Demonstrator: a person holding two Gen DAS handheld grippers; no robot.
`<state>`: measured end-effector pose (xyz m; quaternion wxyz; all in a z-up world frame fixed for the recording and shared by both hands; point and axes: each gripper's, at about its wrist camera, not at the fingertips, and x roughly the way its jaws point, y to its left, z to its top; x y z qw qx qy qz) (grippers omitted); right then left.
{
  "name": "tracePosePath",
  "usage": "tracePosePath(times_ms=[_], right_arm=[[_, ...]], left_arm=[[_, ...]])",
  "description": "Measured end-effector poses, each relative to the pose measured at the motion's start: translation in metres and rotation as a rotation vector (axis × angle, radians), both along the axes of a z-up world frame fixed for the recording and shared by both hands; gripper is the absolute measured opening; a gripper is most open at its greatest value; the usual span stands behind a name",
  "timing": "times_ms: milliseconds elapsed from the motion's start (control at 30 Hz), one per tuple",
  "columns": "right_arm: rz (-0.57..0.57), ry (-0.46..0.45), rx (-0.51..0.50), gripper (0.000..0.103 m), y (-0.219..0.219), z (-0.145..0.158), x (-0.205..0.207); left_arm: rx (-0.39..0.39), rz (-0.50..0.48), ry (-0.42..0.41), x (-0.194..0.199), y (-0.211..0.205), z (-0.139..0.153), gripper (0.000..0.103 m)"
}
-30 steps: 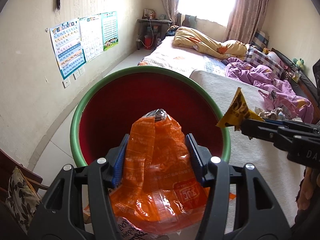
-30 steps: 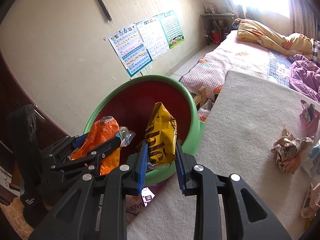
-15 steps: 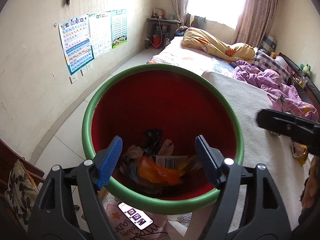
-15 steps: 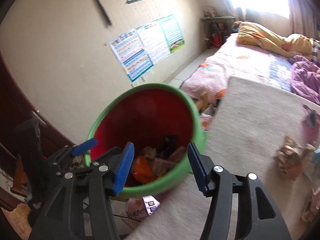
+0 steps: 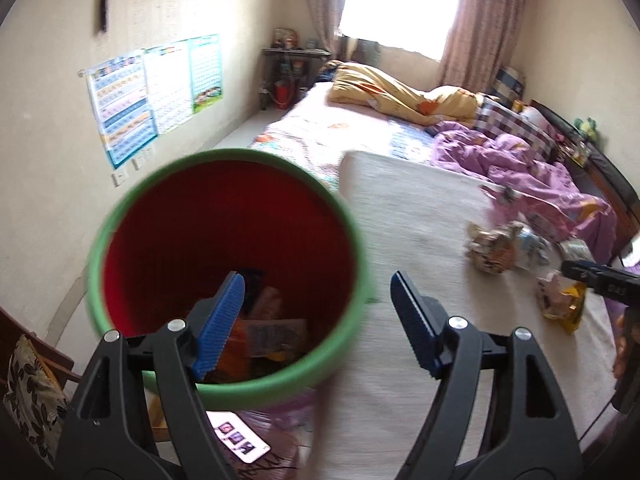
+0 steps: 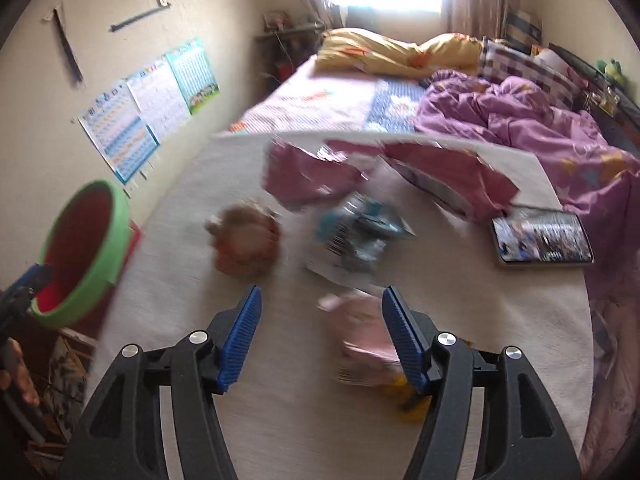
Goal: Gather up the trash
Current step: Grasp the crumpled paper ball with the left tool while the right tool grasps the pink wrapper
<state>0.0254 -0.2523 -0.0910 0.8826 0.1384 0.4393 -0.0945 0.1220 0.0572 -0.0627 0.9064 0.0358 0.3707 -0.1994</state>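
A green-rimmed bin [image 5: 354,220] with a red inside stands beside the bed; an orange wrapper [image 5: 240,330] and other trash lie at its bottom. My left gripper [image 5: 316,280] hangs open over the bin's right rim with nothing between its fingers. My right gripper [image 6: 322,292] is over the white blanket [image 6: 280,420], and its jaws are opening. A blurred pink and yellow wrapper [image 6: 360,336] lies on the blanket below it by the right finger, not pinched. Beyond lie a crumpled brown wrapper [image 6: 244,244] and a blue and white wrapper [image 6: 360,232].
A torn pink bag [image 6: 312,176] and a phone [image 6: 540,240] lie further up the blanket, next to purple bedding [image 6: 540,128]. The bin [image 6: 80,248] sits at the far left of the right wrist view. Another phone [image 5: 240,436] lies on the floor by the bin.
Both grippers opened and let their wrappers drop into the bin, the orange one from the left, the yellow one from the right. The right gripper then swung right over the trash on the bed.
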Motion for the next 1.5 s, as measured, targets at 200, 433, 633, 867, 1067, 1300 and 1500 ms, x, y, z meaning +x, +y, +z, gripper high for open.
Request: tracePosePath(times_ms=[200,433,633,867,1067,1300,1500], right_arm=[[0.071,0.063,0.026,0.057,-0.009,-0.027,-0.001],[0.155,0.068,0.044,0.031,-0.011,-0.038,-0.005],[0.171,0.007,0.103,0.028,-0.022,-0.027,-0.026],[0.182,-0.007,0.148,0.025,-0.033,-0.021,-0.031],[0.206,-0.01,0.171,0.027,-0.036,-0.023,-0.031],[0.227,-0.005,0.176,0.052,-0.035,-0.028,-0.024],[0.257,0.02,0.165,0.045,-0.02,-0.036,-0.012]], left_arm=[[-0.017,-0.089,0.017,-0.021,-0.057,0.001,0.075],[-0.035,-0.154,0.037,-0.027,-0.115,0.0,0.077],[-0.018,-0.18,0.063,-0.013,-0.16,-0.013,0.077],[0.066,-0.211,0.091,0.009,-0.205,-0.038,0.077],[0.125,-0.211,0.131,0.028,-0.225,-0.06,0.077],[0.136,-0.193,0.158,0.035,-0.224,-0.072,0.061],[0.123,-0.172,0.109,0.024,-0.21,-0.056,0.054]])
